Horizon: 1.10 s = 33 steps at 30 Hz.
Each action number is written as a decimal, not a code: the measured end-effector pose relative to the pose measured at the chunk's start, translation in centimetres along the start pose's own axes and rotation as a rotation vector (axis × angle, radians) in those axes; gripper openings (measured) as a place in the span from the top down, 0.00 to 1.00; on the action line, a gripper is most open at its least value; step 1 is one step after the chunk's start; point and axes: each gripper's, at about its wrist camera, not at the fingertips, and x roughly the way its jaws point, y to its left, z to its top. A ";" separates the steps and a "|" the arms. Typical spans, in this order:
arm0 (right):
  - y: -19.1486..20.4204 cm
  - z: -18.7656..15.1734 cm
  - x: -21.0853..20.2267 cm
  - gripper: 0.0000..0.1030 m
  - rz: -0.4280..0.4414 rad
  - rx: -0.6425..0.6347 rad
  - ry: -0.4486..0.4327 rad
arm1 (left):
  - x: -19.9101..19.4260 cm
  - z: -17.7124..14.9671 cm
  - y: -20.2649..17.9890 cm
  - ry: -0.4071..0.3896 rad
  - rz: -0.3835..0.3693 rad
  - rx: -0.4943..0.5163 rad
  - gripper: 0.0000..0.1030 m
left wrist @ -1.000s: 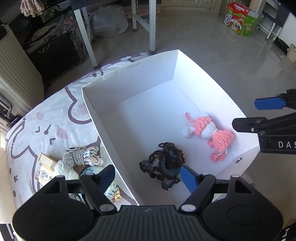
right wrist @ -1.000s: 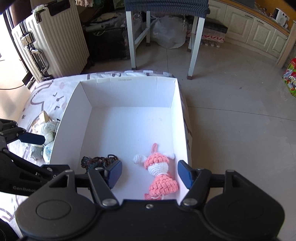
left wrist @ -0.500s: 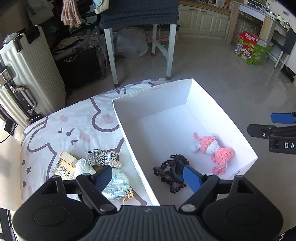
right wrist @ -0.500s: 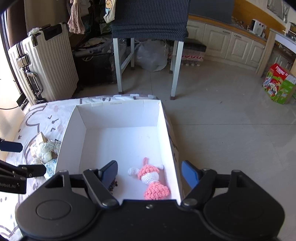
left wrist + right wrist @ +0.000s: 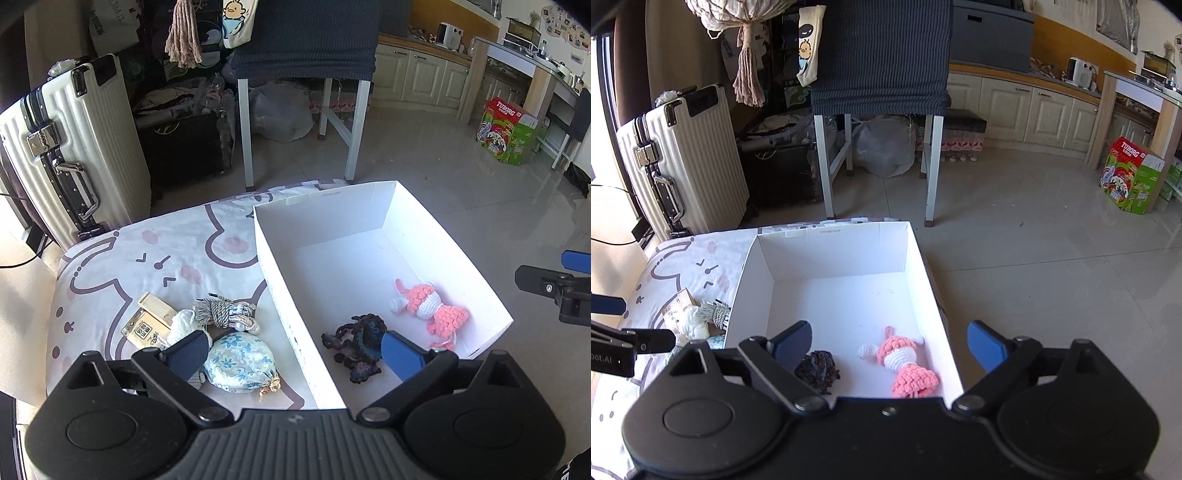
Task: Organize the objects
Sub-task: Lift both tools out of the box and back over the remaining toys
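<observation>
Outside, on the cartoon-print cushion (image 5: pixel 155 258): flat wooden tag (image 5: pixel 149 321), white fluffy ball (image 5: pixel 181 326), grey coiled cord bundle (image 5: pixel 221 312), blue floral fabric pouch (image 5: pixel 240 360), all still to be stowed. Inside the white cardboard box (image 5: pixel 280 288): dark crocheted octopus (image 5: pixel 354 343), pink-and-white crocheted doll (image 5: pixel 432 310). Left gripper (image 5: pixel 295 354) and right gripper (image 5: pixel 890 343) both empty, jaws opening; by judgement about a third done.

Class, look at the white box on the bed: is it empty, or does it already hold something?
Not empty. The white box holds two crochet toys on its floor: a pink one and a dark one. The rest of its floor is bare.
</observation>
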 end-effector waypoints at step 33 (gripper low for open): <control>4.4 -2.0 -0.6 0.00 0.004 -0.003 -0.112 | -2.6 -3.3 6.3 -0.156 0.036 -0.147 0.00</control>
